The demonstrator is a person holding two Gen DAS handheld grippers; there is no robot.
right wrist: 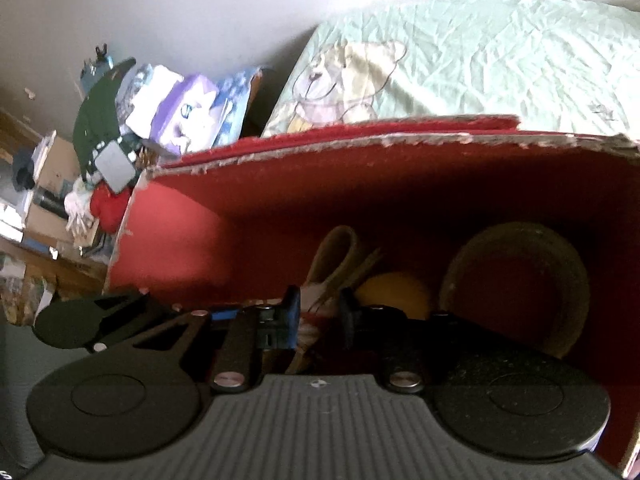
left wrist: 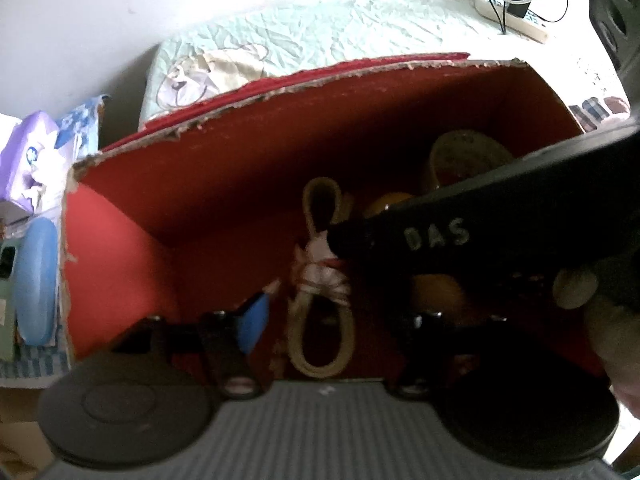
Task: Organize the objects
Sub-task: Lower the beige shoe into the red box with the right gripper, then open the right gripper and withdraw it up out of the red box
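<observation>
A red cardboard box (left wrist: 248,168) with torn edges holds a knotted rope toy (left wrist: 322,280), an orange ball (left wrist: 434,292) and a tan ring-shaped item (left wrist: 468,156). My left gripper (left wrist: 332,312) is open above the rope toy, its blue-tipped finger (left wrist: 254,316) on the left. My right gripper reaches in from the right in the left wrist view, its tip (left wrist: 340,240) at the rope toy's knot. In the right wrist view my right gripper (right wrist: 318,312) has its fingers closed around the rope toy (right wrist: 320,304); the orange ball (right wrist: 394,292) and tan ring (right wrist: 516,280) lie beyond.
A bed with a pale green bear-print cover (right wrist: 460,64) lies behind the box (right wrist: 280,208). A pile of toys and boxes (right wrist: 172,112) is at the left. A power strip with cables (left wrist: 520,4) sits by the far wall.
</observation>
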